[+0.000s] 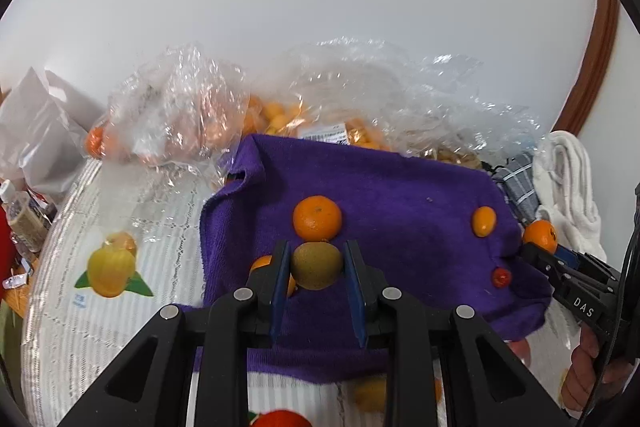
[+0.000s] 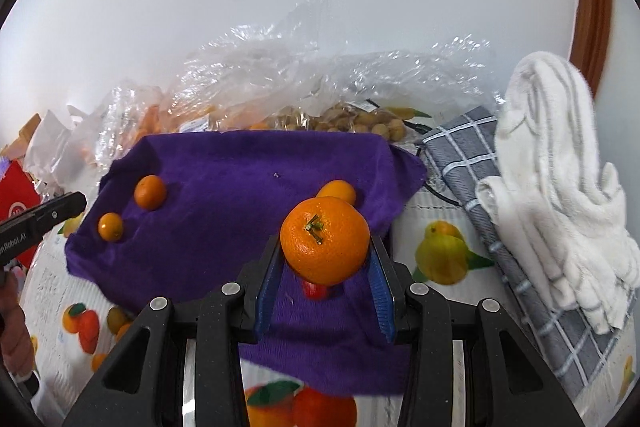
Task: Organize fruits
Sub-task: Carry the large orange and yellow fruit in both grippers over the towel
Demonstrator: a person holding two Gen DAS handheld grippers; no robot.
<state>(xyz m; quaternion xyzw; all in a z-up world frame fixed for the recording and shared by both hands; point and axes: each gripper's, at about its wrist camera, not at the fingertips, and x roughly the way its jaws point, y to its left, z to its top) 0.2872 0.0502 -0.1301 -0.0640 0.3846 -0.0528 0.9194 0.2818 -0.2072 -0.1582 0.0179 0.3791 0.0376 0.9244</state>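
A purple towel [image 1: 400, 195] lies on the fruit-print tablecloth. My left gripper [image 1: 316, 259] is shut on a green-brown kiwi [image 1: 316, 265], held just above the towel. A mandarin [image 1: 317, 219] sits right behind it, a small orange [image 1: 262, 263] left of it. A kumquat [image 1: 484, 221] and a cherry tomato [image 1: 501, 277] lie at the towel's right. My right gripper [image 2: 325, 259] is shut on a stemmed mandarin [image 2: 324, 246], also seen in the left wrist view [image 1: 540, 235], above the towel [image 2: 240, 179]. Two small oranges [image 2: 149, 191] [image 2: 110, 226] lie on the towel's left, another [image 2: 338, 191] behind the held one.
Clear plastic bags [image 1: 180, 115] of oranges and kumquats crowd the back; a bag of brown nuts [image 2: 360, 119] too. A grey checked cloth [image 2: 472, 167] and white towel [image 2: 560, 187] lie right. Bottles and a red box [image 2: 16, 199] stand left.
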